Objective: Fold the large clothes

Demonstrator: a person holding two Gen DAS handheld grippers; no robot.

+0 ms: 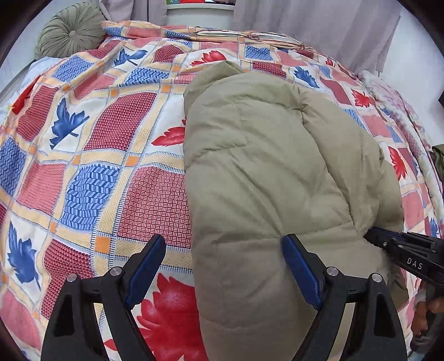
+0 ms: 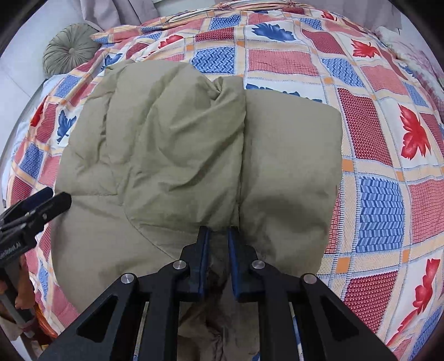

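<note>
A puffy olive-khaki jacket [image 1: 277, 172] lies folded on the patterned bed; it also shows in the right wrist view [image 2: 177, 155]. My left gripper [image 1: 223, 245] is open, straddling the jacket's near left edge, one finger on the bedspread and one pressing the jacket. My right gripper [image 2: 217, 236] is shut on a fold of the jacket at its near edge. In the left wrist view the right gripper [image 1: 371, 236] enters from the right, its tips buried in the jacket. In the right wrist view the left gripper [image 2: 52, 200] shows at the left edge.
The bedspread [image 1: 91, 155] has red and blue leaf squares. A round green cushion [image 1: 70, 33] sits at the far left by the pillow. Grey curtains [image 1: 319, 25] hang behind the bed. A pale floral cloth [image 2: 410, 50] lies at the far right.
</note>
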